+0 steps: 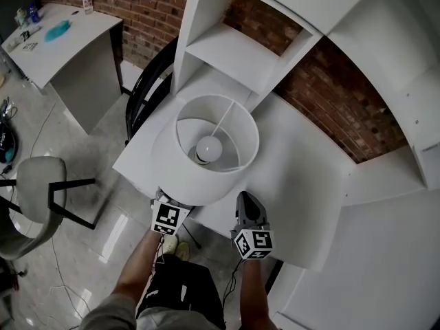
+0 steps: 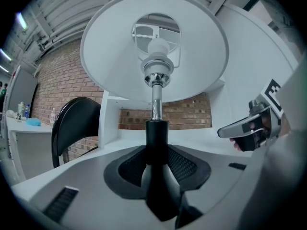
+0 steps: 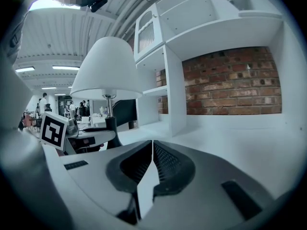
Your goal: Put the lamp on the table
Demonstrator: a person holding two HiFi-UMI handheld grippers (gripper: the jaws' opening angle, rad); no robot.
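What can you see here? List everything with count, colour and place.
lamp: one, white shade and black stem, over the table's front left edge
table: one, white, centre
shelf unit: one, white, behind the table
brick wall: one, red-brown, behind the shelves
chair: one, black, left of the table
side table: one, white, far left
second chair: one, grey, lower left
left gripper: one, grey, shut on the lamp's stem
right gripper: one, grey, shut and empty, right of the lamp

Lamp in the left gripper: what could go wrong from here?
1. The left gripper clamps only the slim black stem of the lamp, low down; the wide shade on top could make it tilt.
2. It is near the front edge of the table; released there, it might tip off.
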